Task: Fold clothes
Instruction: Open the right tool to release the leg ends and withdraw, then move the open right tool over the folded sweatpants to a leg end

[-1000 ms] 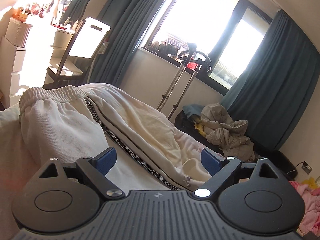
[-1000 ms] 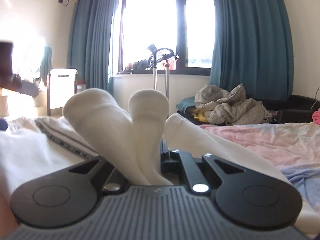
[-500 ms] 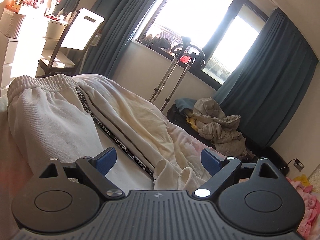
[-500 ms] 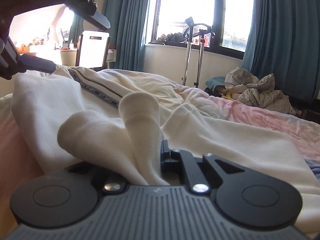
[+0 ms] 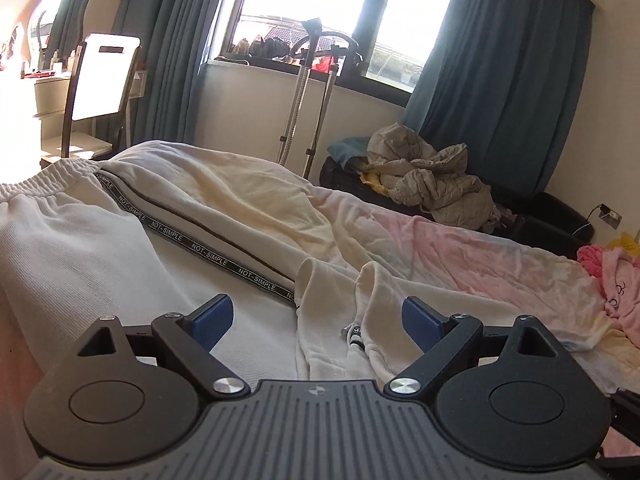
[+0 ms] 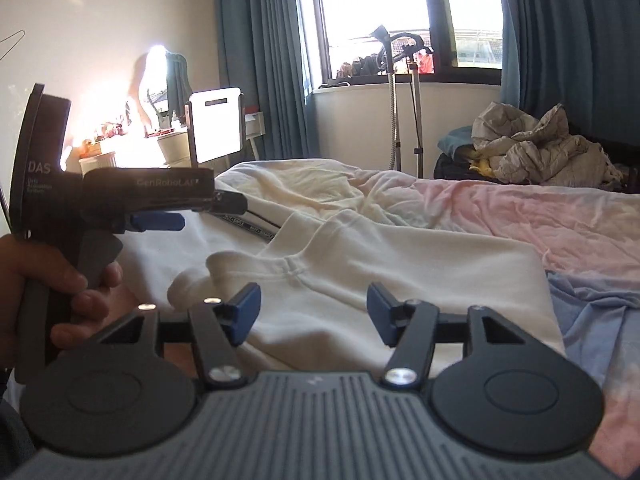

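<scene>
Pink rumpled bedsheet (image 6: 540,216) stretches bare toward the blue curtains, leaving open room on my right. Cream sweatpants with a black lettered side stripe (image 5: 200,208) lie across the bed, their cuffs (image 5: 340,300) folded over near my left gripper (image 5: 318,316), whose blue pads stand spread with nothing pinched. My right gripper (image 6: 314,312) has just been opening; its jaws stand apart over the folded cream edge, gripping nothing.
</scene>
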{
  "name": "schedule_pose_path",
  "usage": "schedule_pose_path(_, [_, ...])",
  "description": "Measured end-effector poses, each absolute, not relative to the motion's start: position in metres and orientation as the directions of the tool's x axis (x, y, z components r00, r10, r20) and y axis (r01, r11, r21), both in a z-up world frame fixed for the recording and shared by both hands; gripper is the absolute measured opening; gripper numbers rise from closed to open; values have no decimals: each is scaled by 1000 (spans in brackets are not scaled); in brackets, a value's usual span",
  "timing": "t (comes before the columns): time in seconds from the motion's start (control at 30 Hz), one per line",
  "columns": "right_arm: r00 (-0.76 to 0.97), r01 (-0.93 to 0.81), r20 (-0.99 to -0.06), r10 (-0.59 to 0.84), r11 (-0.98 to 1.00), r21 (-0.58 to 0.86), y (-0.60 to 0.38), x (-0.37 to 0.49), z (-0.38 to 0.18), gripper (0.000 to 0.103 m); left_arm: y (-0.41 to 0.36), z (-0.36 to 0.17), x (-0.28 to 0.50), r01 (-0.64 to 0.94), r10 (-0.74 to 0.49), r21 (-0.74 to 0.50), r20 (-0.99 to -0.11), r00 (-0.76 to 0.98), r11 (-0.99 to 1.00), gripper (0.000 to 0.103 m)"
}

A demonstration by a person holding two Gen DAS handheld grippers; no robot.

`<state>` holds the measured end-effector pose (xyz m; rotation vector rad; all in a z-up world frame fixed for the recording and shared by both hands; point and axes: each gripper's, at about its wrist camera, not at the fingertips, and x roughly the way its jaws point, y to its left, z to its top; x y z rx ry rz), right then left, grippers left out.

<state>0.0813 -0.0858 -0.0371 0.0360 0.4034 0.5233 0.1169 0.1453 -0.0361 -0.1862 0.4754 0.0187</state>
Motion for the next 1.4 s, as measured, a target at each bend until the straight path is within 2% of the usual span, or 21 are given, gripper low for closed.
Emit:
schedule_pose_path(0.17, [874, -310, -316, 371, 923, 227, -144, 87, -43, 60, 137, -49, 122, -28, -19, -86, -499, 866, 996, 93])
schedule_pose_path(0.37, [873, -177, -400, 280, 945, 275, -157, 110, -72, 59, 141, -59, 127, -69, 24, -64, -534, 845, 996, 93])
schedule_pose_path(0.5, [871, -183, -403, 281, 947, 265, -153, 112, -82, 60, 141, -66, 131, -91, 56, -35, -557, 828, 995, 93])
schedule_pose_path(0.63, [849, -183, -447, 283, 950, 254, -152, 119, -95, 60, 138, -73, 134, -93, 77, 1, -572, 817, 996, 93])
schedule_pose_path(0.8, [841, -186, -462, 282, 952, 243, -149, 121, -102, 60, 137, -71, 134, -97, 79, -1, -568, 820, 995, 93])
schedule_pose_path(0.93, [840, -186, -462, 284, 951, 247, -150, 122, -103, 60, 135, -64, 129, -97, 75, -13, -538, 840, 995, 93])
schedule_pose_path(1.1, [841, -185, -462, 281, 953, 241, -149, 122, -102, 60, 127, -54, 120, -37, 2, -62, -493, 870, 997, 93])
schedule_pose_path(1.3, [841, -184, -463, 279, 953, 239, -150, 122, -102, 60, 117, -71, 132, -51, 52, 17, -557, 829, 999, 93])
schedule_pose_path(1.4, [836, -181, -468, 285, 950, 255, -152, 124, -101, 61, 118, -74, 135, -67, 56, 1, -567, 822, 998, 94])
